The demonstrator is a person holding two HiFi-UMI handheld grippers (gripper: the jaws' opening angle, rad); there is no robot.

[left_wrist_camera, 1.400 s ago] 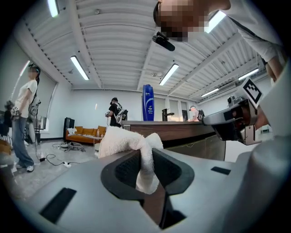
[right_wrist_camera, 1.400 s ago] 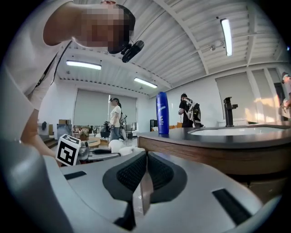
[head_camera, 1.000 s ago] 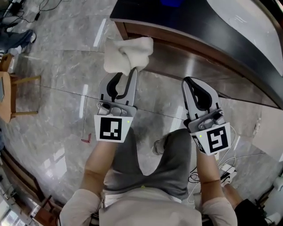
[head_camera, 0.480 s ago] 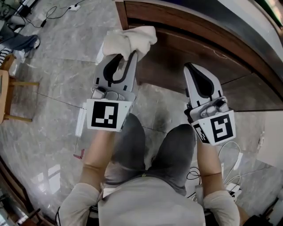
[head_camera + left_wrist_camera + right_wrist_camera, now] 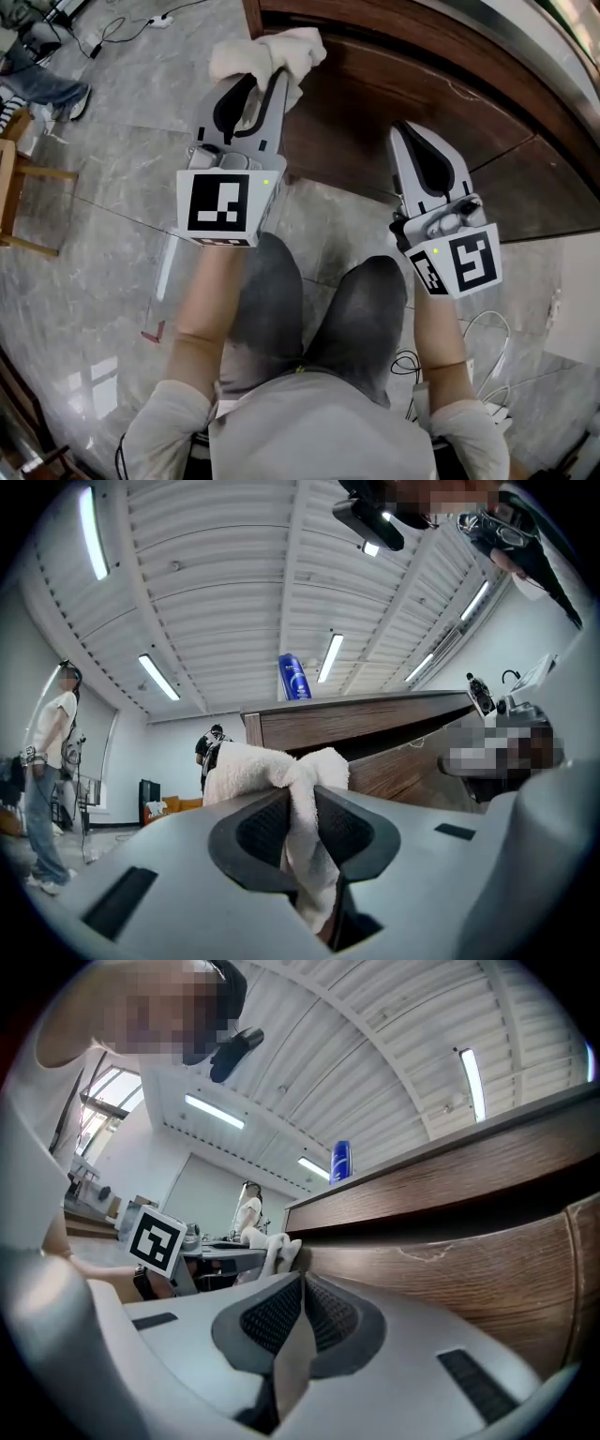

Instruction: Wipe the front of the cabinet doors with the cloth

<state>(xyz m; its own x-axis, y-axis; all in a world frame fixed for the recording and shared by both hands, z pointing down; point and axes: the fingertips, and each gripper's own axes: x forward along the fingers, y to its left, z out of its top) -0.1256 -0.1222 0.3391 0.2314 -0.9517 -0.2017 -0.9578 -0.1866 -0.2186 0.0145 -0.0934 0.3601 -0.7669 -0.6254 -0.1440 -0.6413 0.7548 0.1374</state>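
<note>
My left gripper [image 5: 273,79] is shut on a white terry cloth [image 5: 265,52], which bunches above the jaw tips. The cloth is up at the left end of the brown wooden cabinet front [image 5: 412,108]; I cannot tell if it touches the wood. In the left gripper view the cloth [image 5: 255,765] hangs down between the jaws of my left gripper [image 5: 302,797], with the cabinet [image 5: 375,726] close behind. My right gripper [image 5: 400,133] is shut with nothing in it, its tip just short of the cabinet door [image 5: 469,1246]. Its jaws meet in the right gripper view [image 5: 302,1283].
A blue bottle [image 5: 293,678] stands on the counter above the cabinet. A wooden stool [image 5: 17,192] is on the marble floor at left, and white cables [image 5: 473,342] lie at lower right. The person's knees [image 5: 356,300] are below the grippers. Another person [image 5: 49,761] stands far left.
Both grippers have come closer to the cabinet front. The cloth, held throughout, has gone from over the floor to the cabinet's left end.
</note>
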